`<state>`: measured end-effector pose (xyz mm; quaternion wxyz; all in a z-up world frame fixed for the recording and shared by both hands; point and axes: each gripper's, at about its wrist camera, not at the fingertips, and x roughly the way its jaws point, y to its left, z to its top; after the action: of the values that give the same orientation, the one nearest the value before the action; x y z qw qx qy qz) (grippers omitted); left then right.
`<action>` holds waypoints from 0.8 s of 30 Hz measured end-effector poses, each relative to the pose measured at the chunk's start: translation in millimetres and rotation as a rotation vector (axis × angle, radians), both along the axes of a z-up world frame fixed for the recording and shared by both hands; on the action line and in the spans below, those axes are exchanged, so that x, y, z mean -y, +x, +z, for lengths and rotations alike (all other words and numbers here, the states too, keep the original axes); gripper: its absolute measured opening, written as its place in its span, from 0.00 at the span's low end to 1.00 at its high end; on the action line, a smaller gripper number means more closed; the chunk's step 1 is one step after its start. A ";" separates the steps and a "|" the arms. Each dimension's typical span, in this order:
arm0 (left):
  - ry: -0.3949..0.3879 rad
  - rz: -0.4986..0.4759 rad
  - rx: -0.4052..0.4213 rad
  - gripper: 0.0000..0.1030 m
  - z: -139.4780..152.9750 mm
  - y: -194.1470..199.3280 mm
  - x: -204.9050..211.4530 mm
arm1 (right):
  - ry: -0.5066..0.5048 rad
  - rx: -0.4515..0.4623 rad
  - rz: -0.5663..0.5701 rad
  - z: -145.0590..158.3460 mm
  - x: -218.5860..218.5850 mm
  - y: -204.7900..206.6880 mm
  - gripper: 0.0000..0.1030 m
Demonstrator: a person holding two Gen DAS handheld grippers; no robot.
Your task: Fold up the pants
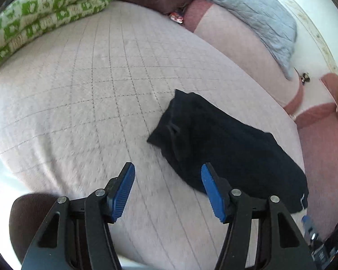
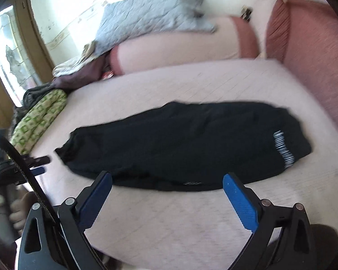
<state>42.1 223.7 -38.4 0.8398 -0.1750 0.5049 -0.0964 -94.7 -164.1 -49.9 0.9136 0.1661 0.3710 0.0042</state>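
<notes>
Pants [image 2: 180, 144]: black matt cloth, soft, showing white print. Bedcover [image 1: 78, 103]: pale pink quilted cloth, stitched grid, looking slightly fuzzy. Left gripper [image 1: 167, 193] and right gripper [image 2: 167, 200]: black matt plastic, ribbed blue pads [image 1: 121, 193], metal pins shining. Blanket [image 1: 247, 11]: grey quilted cloth.

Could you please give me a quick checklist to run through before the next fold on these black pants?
1. Left gripper open, holding nothing: ok.
2. Right gripper open, holding nothing: ok.
3. Black fabric pants lying flat as one long strip on the pink quilted bedspread: ok.
4. Pants' edges lined up evenly: cannot tell, image blurred.
5. Bare bedspread beside the pants for folding: ok.
6. Green patterned blanket apart from the pants: ok.
</notes>
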 end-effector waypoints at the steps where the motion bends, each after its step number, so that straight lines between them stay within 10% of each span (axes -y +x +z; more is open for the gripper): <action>1: -0.021 -0.003 -0.026 0.59 -9.1 11.2 -0.3 | 0.015 -0.010 0.009 -2.8 -3.6 3.9 0.98; 9: -0.092 -0.060 -0.024 0.56 -27.0 46.6 23.5 | 0.104 -0.103 0.056 -29.9 -26.8 18.8 0.98; 11: -0.047 -0.092 -0.017 0.13 -25.5 47.8 33.2 | 0.096 -0.120 0.059 -35.1 -30.8 20.0 0.98; 24: 0.014 -0.274 0.078 0.13 20.1 42.8 144.6 | 0.188 -0.101 0.007 -48.4 2.2 12.8 0.93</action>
<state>84.9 79.1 -18.4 0.8390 -0.0947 0.4915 -0.2132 -81.9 -166.3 -98.3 0.8740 0.2500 0.4152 0.0338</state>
